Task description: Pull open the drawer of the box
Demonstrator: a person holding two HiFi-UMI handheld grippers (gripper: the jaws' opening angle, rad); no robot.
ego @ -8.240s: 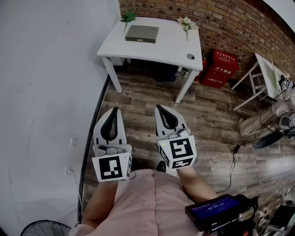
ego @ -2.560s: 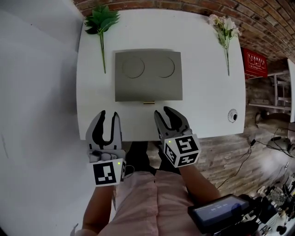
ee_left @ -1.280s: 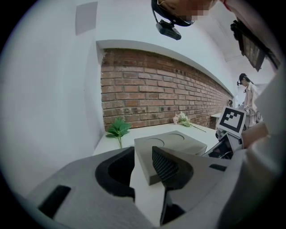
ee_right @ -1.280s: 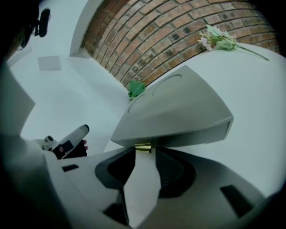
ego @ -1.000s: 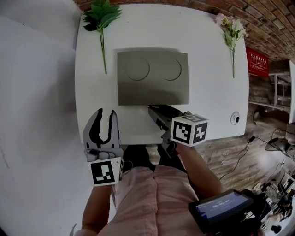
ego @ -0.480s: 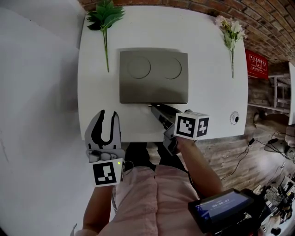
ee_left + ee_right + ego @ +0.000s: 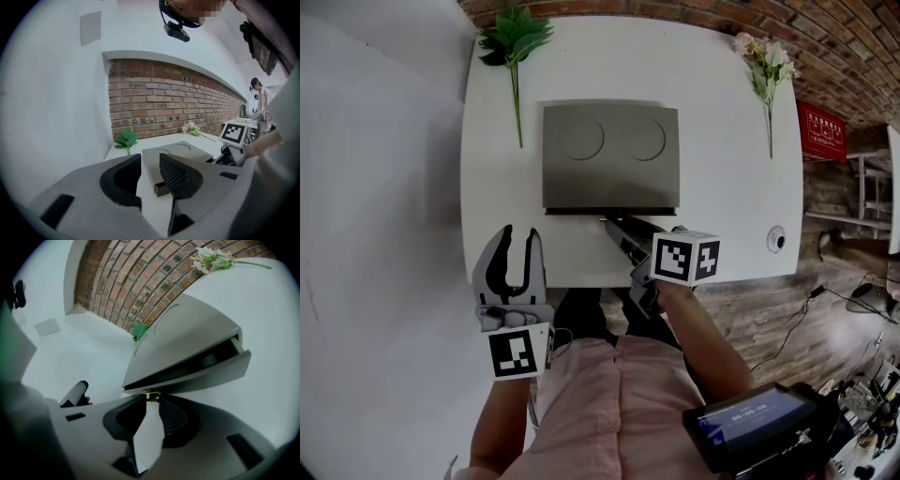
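Clamps right claw [image 7: 152,400] on brass handle [image 7: 152,395]; drawer [image 7: 206,375] of flat grey box [image 7: 611,155] barely ajar; holds left claw [image 7: 150,162] wide, empty.

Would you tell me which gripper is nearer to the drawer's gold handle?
Right. The right gripper clamps the handle itself; the left gripper hovers apart, by the table's near-left edge.

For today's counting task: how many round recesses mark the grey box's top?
2: left round recess and right round recess, side by side on the flat grey box. None hidden.
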